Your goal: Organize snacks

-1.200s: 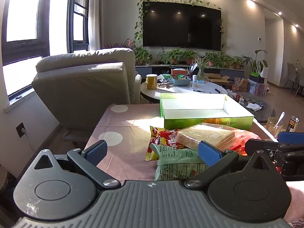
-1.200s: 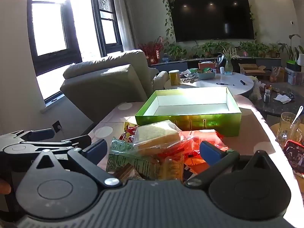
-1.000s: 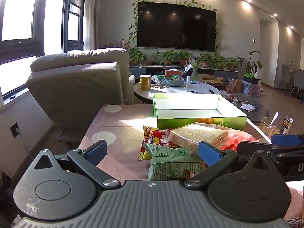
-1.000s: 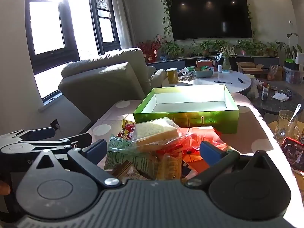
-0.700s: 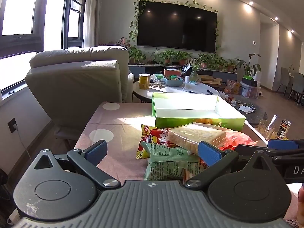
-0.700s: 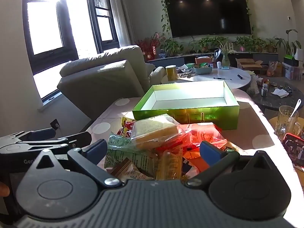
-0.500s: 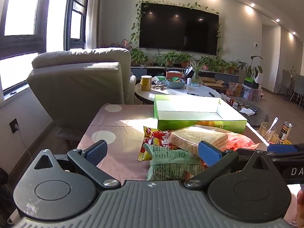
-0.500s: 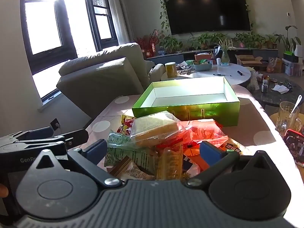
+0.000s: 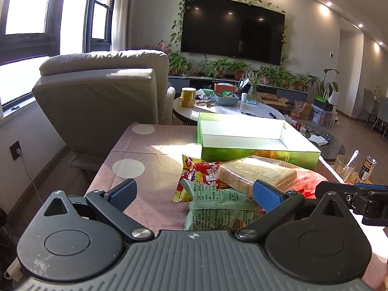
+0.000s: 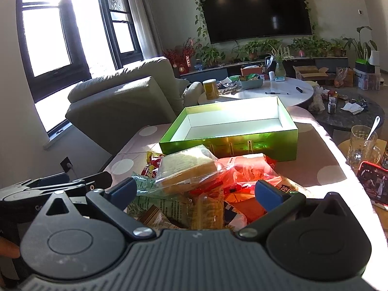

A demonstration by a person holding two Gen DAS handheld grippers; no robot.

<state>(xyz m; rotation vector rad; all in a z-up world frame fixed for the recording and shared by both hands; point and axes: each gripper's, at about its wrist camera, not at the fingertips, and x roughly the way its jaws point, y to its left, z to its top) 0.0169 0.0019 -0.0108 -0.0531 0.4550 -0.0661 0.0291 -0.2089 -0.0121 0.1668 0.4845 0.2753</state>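
A pile of snack packets lies on the pink dotted tablecloth [image 9: 145,155]: a wrapped sandwich [image 9: 257,174] [image 10: 186,167] on top, a pale green packet [image 9: 218,208], a red and yellow packet [image 9: 196,174] and a red bag [image 10: 245,169]. Behind it stands an empty green box [image 9: 254,152] [image 10: 230,143]. My left gripper [image 9: 194,191] is open and empty, hovering before the pile's left side. My right gripper [image 10: 194,191] is open and empty, hovering before the pile's near side.
A beige armchair [image 9: 101,97] stands behind the table at the left. A round white table [image 10: 278,89] with clutter is behind the box. A glass mug with a spoon [image 10: 363,143] and a phone [image 10: 373,184] sit at the right.
Both grippers have drifted slightly; the right one rose a little, showing more of the pile. Both stay open and the snacks have not moved.
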